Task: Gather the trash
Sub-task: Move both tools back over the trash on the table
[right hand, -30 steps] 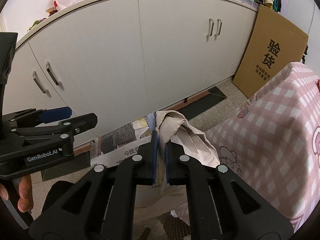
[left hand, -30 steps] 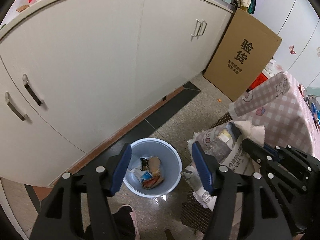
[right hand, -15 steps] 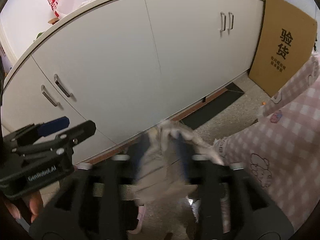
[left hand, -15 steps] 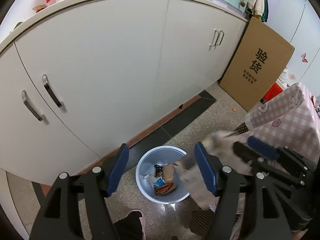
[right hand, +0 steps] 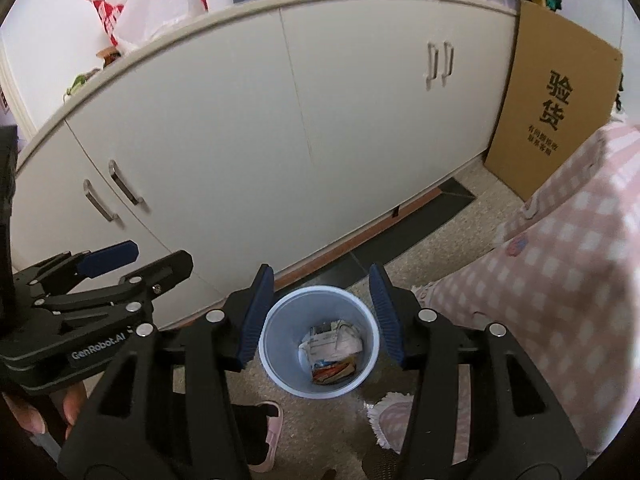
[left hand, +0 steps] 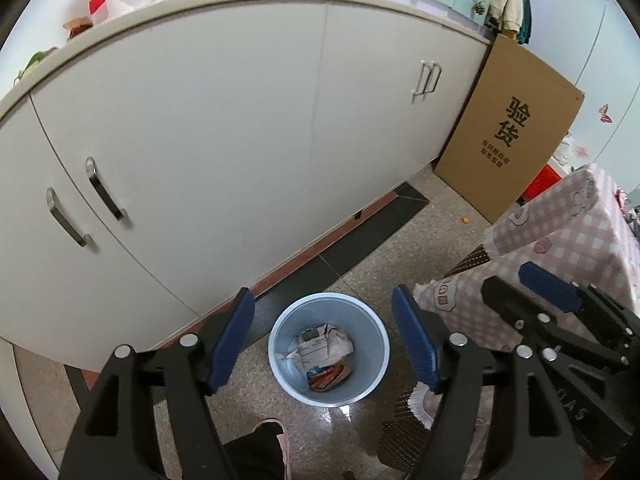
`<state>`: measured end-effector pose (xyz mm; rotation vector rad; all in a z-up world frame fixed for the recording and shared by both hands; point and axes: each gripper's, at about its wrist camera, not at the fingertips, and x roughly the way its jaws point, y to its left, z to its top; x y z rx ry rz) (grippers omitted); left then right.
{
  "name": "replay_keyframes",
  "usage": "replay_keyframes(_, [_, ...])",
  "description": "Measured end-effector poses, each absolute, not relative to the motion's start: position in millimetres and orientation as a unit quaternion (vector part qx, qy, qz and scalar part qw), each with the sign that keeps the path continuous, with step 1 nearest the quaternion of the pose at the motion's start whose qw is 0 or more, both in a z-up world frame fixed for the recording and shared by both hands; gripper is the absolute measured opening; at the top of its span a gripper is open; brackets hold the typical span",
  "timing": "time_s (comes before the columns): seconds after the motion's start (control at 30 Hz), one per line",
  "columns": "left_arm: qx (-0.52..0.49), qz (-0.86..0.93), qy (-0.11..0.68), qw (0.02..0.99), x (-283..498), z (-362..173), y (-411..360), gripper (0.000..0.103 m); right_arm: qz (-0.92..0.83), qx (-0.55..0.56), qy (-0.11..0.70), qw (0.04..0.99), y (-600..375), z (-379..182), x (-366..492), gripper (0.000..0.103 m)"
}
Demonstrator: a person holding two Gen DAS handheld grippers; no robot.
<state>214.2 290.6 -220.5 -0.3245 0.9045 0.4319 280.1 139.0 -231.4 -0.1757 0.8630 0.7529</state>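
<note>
A pale blue bin (left hand: 374, 376) stands on the speckled floor before the white cabinets. Crumpled newspaper (left hand: 325, 343) lies inside it on top of coloured wrappers (left hand: 328, 378). My left gripper (left hand: 324, 340) hovers above the bin, open, with nothing between its blue pads. My right gripper (right hand: 320, 314) also hangs over the bin (right hand: 276, 364), open and empty, with the newspaper (right hand: 334, 340) below it. Each gripper shows in the other's view: the right gripper (left hand: 518, 286) to the right, the left gripper (right hand: 160, 256) to the left.
White cabinets (left hand: 240, 140) run behind the bin. A cardboard box (left hand: 508, 140) leans at their right end. A pink checked tablecloth (left hand: 560, 240) hangs close on the right, above a fringed mat (left hand: 408, 424). A person's pink slipper (right hand: 268, 424) is just before the bin.
My right gripper was shut on the crumpled newspaper; it has opened and the paper has dropped into the bin. My left gripper's jaws stand slightly wider.
</note>
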Motion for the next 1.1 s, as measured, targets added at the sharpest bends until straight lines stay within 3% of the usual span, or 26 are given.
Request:
replay_keyframes(0.23, [-0.156, 0.176, 0.399, 0.886, 217, -179, 257, 0.070, 0.348, -0.059, 0.366, 0.861, 97, -185, 277, 0.050])
replay_keyframes(0.63, [-0.124, 0.043, 0.378, 0.917, 270, -120, 125, 0.070, 0.269, -0.011, 0.312, 0.911, -43, -124, 287, 0.053])
replay_keyframes(0.73, [-0.096, 0.025, 0.377, 0.921, 286, -118, 91, 0.071, 0.231, -0.005, 0.310, 0.922, -86, -122, 297, 0.055])
replay_keyframes(0.8, [-0.075, 0.019, 0.380, 0.922, 301, -118, 70, 0.072, 0.197, -0.005, 0.315, 0.928, -111, -126, 307, 0.064])
replay_keyframes(1.1, [-0.014, -0.005, 0.397, 0.918, 359, -128, 8, 0.072, 0.139, -0.025, 0.373, 0.917, -159, -160, 364, 0.072])
